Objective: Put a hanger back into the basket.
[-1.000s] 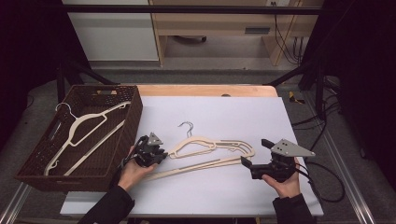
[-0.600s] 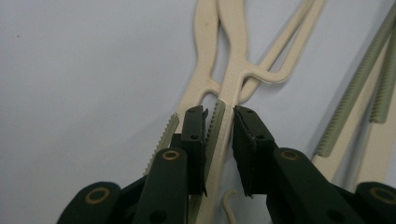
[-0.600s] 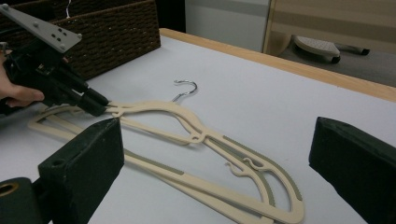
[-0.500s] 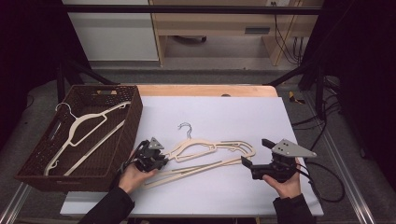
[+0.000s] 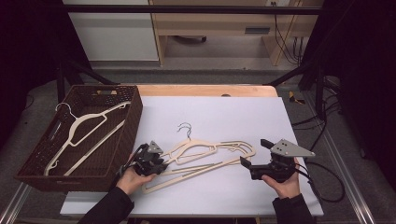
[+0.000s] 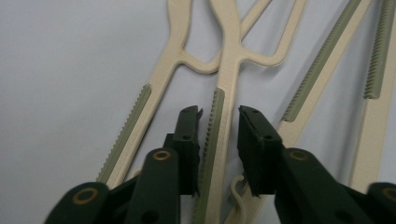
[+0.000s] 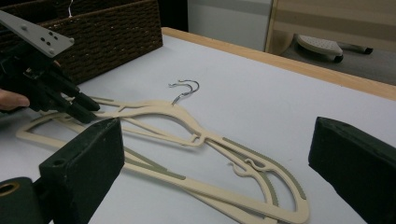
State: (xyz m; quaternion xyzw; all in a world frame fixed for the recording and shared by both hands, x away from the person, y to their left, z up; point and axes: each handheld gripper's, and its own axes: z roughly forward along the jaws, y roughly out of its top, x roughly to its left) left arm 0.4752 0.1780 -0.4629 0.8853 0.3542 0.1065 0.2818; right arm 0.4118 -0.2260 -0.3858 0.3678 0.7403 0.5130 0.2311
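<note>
Two cream hangers lie overlapped on the white table, their wire hooks pointing to the far side. My left gripper is at their left end. In the left gripper view its jaws straddle one ribbed hanger arm, with a gap still showing beside the right pad. My right gripper rests by the hangers' right end with its jaws wide apart and nothing between them. The hangers lie just ahead of it.
A brown wicker basket stands at the left edge of the table and holds two more cream hangers. A wooden strip runs along the table's far edge. Black frame bars stand on both sides.
My left gripper has shifted slightly toward the near edge at the hangers' left end. The right gripper has stayed in place.
</note>
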